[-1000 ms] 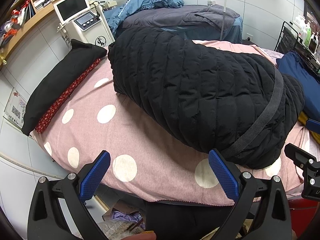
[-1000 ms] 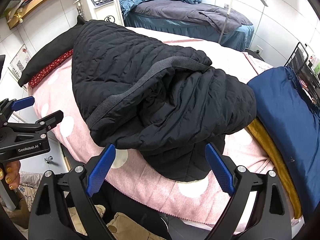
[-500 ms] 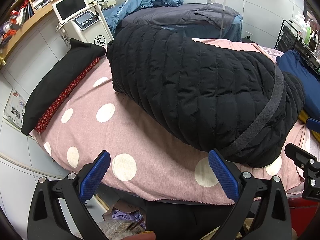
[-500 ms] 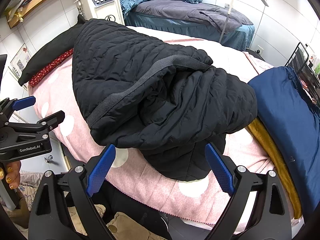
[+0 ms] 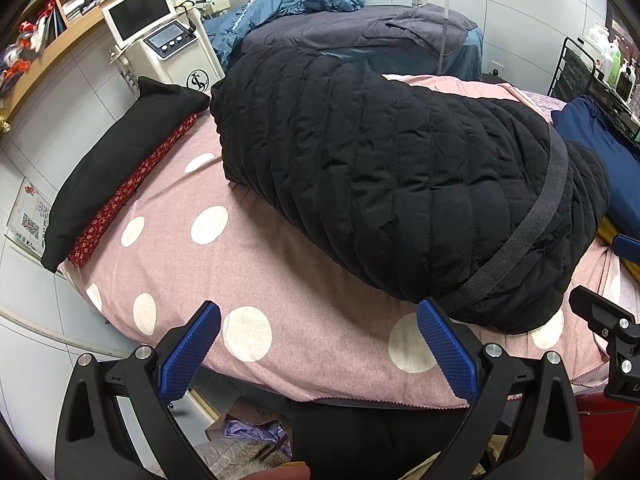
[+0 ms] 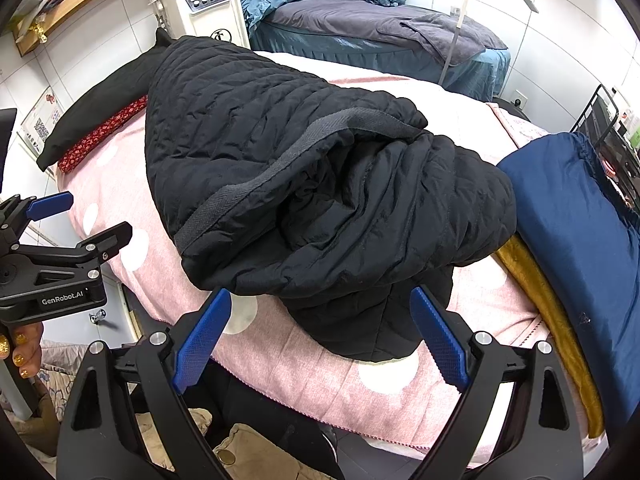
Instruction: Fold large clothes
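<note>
Black quilted coat point(image 5: 384, 184), folded into a thick bundle, is lying on the pink polka-dot bed cover point(image 5: 224, 264), reaching its near edge in the right wrist view. Compared with one second ago, the bundle is sitting marginally farther from the left wrist camera; nothing else is changing. Left gripper point(image 5: 318, 350) is hovering at the bed's near edge, jaws spread wide and empty. Right gripper point(image 6: 320, 334) is hovering likewise, released, its fingers framing the coat's lower flap without touching it. Navy cushion point(image 6: 576, 240) is resting just beside the coat. Wall shelf point(image 5: 76, 8) is holding folded cloths and small items.
</note>
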The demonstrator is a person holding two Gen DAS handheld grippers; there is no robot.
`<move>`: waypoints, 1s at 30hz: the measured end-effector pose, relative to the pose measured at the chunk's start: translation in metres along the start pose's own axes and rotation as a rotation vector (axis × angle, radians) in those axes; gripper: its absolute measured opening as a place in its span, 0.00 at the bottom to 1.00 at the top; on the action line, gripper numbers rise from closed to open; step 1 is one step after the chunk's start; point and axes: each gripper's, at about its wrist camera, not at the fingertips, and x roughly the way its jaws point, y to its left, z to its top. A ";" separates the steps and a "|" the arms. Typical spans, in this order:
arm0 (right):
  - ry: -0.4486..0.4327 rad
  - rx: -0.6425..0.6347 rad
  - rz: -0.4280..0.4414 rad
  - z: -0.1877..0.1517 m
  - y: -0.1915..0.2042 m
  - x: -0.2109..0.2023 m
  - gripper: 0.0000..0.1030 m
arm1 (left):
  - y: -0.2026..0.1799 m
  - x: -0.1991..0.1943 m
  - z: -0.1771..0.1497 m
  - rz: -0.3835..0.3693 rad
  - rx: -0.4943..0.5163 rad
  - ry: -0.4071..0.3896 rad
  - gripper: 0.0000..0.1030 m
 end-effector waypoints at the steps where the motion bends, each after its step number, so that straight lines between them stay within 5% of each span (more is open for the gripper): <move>1: -0.001 0.001 0.000 0.001 0.000 0.000 0.87 | 0.000 0.000 0.000 0.000 0.000 0.001 0.94; 20: 0.001 -0.008 0.001 0.001 0.004 -0.001 0.87 | -0.001 0.006 0.001 -0.004 0.016 0.020 0.94; 26: -0.069 0.007 0.030 0.006 -0.008 -0.013 0.87 | 0.009 0.013 0.000 -0.026 0.005 0.036 0.94; 30: -0.147 0.067 0.080 0.015 -0.038 -0.027 0.87 | 0.043 0.017 0.007 -0.079 -0.097 0.044 0.94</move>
